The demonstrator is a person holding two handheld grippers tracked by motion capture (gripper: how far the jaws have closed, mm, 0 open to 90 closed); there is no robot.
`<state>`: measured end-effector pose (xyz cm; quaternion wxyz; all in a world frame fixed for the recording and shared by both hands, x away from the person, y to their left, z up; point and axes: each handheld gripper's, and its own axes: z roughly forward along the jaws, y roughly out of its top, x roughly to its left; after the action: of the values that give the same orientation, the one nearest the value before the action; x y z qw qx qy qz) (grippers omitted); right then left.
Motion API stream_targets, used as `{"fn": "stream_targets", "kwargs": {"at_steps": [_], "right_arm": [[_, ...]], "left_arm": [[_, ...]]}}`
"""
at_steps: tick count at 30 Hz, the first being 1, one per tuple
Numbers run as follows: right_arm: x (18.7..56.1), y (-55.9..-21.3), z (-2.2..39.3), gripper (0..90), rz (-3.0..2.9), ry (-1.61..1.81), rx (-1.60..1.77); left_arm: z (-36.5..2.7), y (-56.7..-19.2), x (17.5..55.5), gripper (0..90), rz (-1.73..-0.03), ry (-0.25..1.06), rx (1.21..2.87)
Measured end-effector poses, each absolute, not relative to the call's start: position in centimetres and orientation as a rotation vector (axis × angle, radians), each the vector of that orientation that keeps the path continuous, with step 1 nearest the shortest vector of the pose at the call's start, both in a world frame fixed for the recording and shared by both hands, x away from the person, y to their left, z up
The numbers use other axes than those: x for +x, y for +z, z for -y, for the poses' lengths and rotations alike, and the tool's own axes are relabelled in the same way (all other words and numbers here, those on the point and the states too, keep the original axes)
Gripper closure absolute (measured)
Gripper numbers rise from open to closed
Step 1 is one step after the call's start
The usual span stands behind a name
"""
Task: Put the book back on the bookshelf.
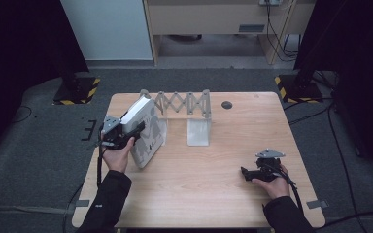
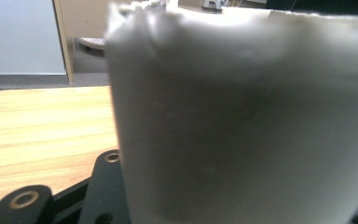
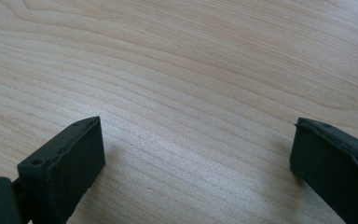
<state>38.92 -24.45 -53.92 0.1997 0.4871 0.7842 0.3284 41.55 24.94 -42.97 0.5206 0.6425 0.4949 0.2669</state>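
**Left gripper holds a white book on edge at the left of the table**

In the lower right of the high view, the right gripper (image 1: pixel 246 173) lies low over the wooden table (image 1: pixel 213 184), held by the person's right hand (image 1: pixel 271 184). In the right gripper view its two black jaws stand wide apart, with only bare wood grain between them, so it is released and grasps nothing.

A little higher, in the left middle of the high view, the left hand (image 1: pixel 117 156) carries the left gripper (image 1: pixel 135 130). It is clenched on a thick white book (image 1: pixel 145 128). In the left gripper view the book's pale page block (image 2: pixel 242 116) stands very close between the jaws. The book stands on its edge near the left side of the table, and the cover with grey figures faces the right of the frame. Its long axis runs from the lower centre-left toward the top of the frame, and the upper end leans a little to the left.

Just behind the book, toward the top of the table, stands a grey expanding book rack (image 1: pixel 187 104), and its upright metal plate (image 1: pixel 198 132) is to the right of the book, apart from it. Farther, near the top edge, is a small dark round hole (image 1: pixel 227 104).
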Motion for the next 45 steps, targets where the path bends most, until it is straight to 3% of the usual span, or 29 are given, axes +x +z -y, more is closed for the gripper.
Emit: {"fn": "stream_targets", "kwargs": {"at_steps": [20,45], "right_arm": [[38.9,-53.9,24.4,3.4,-2.198,0.919,1.357],[38.9,-53.9,24.3,3.0,-2.199,0.917,1.358]], "left_arm": [[-25.1,-44.6,39.4,49.9,-1.16,0.683,1.504],[-23.6,-45.3,39.9,48.7,-1.127,0.748,1.484]]}}
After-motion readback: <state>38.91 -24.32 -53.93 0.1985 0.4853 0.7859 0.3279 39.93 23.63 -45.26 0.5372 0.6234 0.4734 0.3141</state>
